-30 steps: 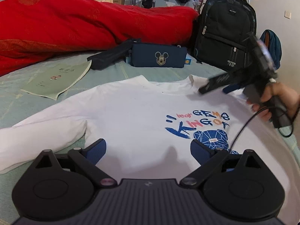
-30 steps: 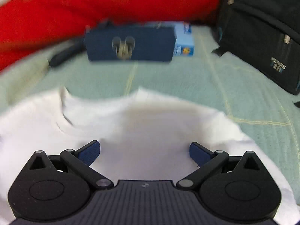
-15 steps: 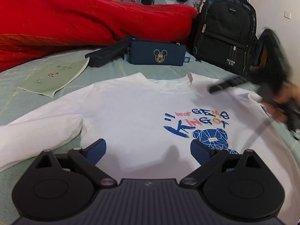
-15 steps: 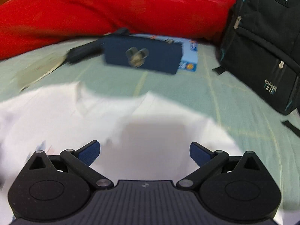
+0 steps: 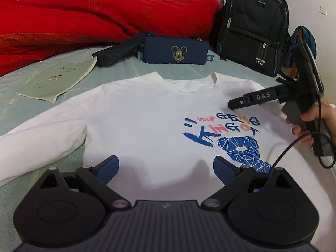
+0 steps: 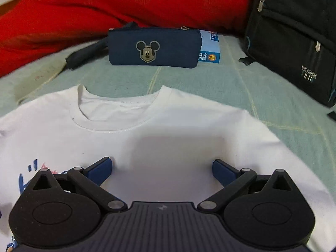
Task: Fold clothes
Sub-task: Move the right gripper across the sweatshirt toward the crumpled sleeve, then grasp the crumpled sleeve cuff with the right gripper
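Ahead and left of the left gripper (image 5: 166,168), whose jaws gape wide and empty, the white T-shirt (image 5: 147,121) lies flat, front up, one sleeve (image 5: 42,138) trailing outward. The right gripper (image 6: 161,170), equally spread and empty, hovers just short of the collar (image 6: 117,113). Judging from this, pinch shoulder and hem together, lifting evenly to keep the fold straight.

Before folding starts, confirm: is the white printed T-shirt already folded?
No: the white printed T-shirt lies spread flat on the green bedspread, one sleeve stretched out.

Low views sharing white shirt (image 5: 147,121)
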Demonstrator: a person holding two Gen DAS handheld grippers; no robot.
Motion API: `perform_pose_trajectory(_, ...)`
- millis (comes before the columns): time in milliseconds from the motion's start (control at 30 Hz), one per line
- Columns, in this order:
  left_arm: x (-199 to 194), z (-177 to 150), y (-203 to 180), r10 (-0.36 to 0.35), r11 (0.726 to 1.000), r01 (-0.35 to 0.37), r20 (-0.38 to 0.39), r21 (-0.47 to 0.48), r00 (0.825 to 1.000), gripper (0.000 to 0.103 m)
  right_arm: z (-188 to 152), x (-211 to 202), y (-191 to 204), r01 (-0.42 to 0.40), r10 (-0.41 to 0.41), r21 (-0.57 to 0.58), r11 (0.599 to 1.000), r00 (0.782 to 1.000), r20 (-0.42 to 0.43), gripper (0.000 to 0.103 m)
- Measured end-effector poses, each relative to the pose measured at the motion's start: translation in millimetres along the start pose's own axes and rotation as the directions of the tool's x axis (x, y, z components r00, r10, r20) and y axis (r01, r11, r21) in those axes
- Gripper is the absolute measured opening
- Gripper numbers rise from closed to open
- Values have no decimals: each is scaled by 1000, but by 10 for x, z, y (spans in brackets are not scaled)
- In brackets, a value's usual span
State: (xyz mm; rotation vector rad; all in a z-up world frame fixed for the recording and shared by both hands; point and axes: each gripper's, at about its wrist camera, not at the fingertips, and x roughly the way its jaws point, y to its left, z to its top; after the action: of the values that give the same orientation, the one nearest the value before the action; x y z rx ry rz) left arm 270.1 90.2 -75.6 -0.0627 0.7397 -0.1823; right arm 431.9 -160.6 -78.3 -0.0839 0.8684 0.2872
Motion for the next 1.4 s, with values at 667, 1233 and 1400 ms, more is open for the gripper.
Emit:
perform_pose_trajectory(667, -303, -212, -794, -18, 975, 26, -39, 221, 999, 96, -1918, -1772, 137, -179, 174, 156, 971, 984, 44, 103)
perform_pose_trajectory(1233, -625, -578, -1431, -66, 985, 78, -86, 151, 994, 98, -2585, -2422, -1100, -194, 94, 387, 902, 960, 262, 103)
perform_pose_trajectory(1400, -706, -650, -1669, -89, 983, 98, -66, 153, 994, 100, -2684, -2461, -1630, -196, 36, 479, 855, 945, 324, 103)
